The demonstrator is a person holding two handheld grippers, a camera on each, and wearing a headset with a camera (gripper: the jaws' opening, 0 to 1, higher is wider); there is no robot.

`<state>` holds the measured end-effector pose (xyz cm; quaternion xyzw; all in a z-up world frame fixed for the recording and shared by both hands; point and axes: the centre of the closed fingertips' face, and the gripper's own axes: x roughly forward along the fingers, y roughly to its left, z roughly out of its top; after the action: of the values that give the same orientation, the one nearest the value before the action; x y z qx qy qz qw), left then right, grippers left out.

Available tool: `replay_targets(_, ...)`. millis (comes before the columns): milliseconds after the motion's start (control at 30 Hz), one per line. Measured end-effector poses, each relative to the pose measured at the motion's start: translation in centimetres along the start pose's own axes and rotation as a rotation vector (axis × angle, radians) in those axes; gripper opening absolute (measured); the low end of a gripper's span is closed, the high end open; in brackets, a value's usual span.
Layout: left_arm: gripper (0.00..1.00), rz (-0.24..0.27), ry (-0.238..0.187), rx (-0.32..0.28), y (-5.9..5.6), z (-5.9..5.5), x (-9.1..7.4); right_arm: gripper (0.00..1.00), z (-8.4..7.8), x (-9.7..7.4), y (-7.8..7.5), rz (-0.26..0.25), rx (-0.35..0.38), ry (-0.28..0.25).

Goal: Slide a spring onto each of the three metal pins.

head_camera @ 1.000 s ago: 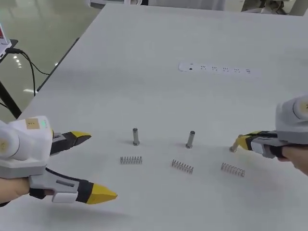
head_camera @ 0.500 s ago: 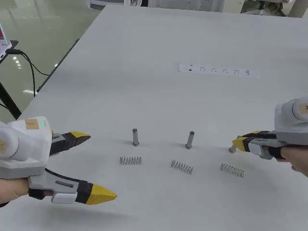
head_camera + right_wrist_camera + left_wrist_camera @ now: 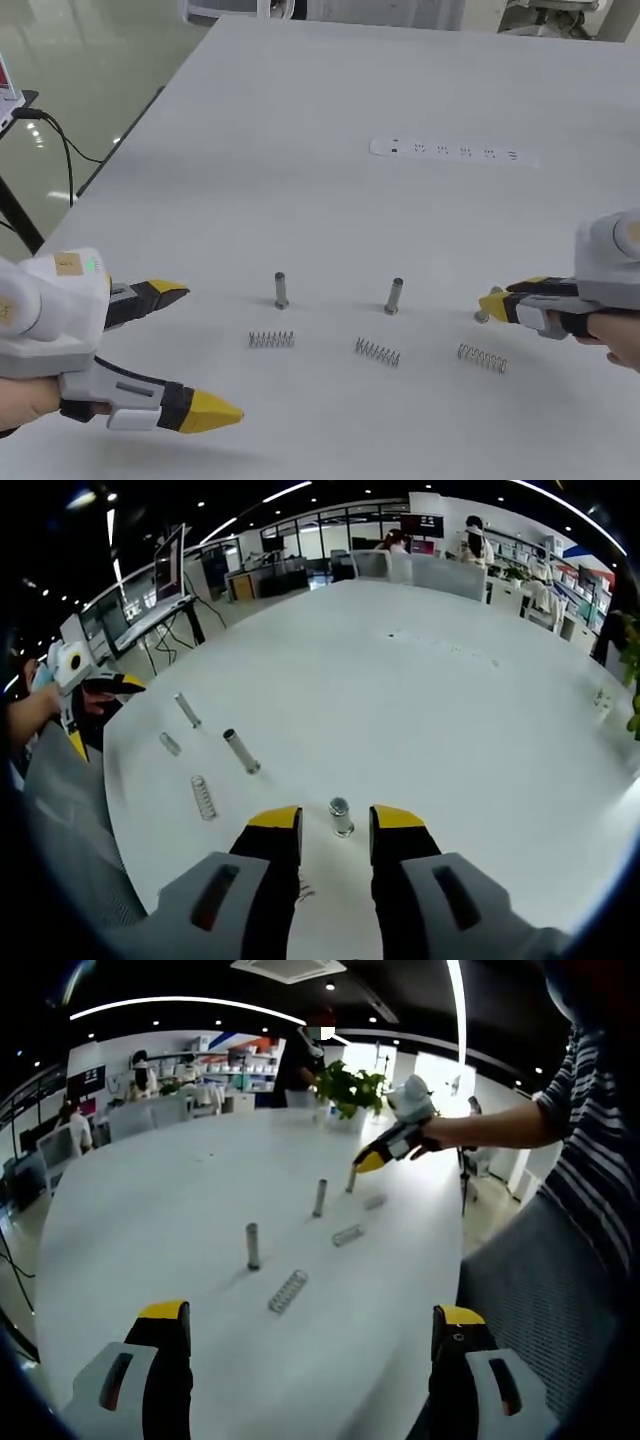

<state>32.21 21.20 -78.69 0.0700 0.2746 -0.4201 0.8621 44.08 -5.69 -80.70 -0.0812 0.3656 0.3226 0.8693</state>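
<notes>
The left tongs (image 3: 208, 352) hang released, jaws spread wide, over the near edge of the white worktop (image 3: 330, 210). Beyond them three springs (image 3: 271, 340) lie flat in a row, none on a pin. Just behind each stands an upright metal pin: the left pin (image 3: 281, 290), the middle pin (image 3: 394, 295), and the right pin (image 3: 341, 817), which sits between the slightly parted jaws of the right tongs (image 3: 492, 303), untouched. Far back lies a power strip (image 3: 455, 152)
</notes>
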Motion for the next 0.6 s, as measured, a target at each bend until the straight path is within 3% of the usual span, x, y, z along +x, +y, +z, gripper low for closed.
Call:
replay_targets(233, 0.98, 0.003, -0.004, 0.001, 0.2, 0.3, -0.1, 0.27, -0.1, -0.3, 0.0, 0.011, -0.018, 0.008)
replay_targets(600, 0.98, 0.004, -0.005, 0.002, 0.1, 0.3, -0.1, 0.27, -1.2, -0.9, 0.3, 0.052, -0.062, 0.073)
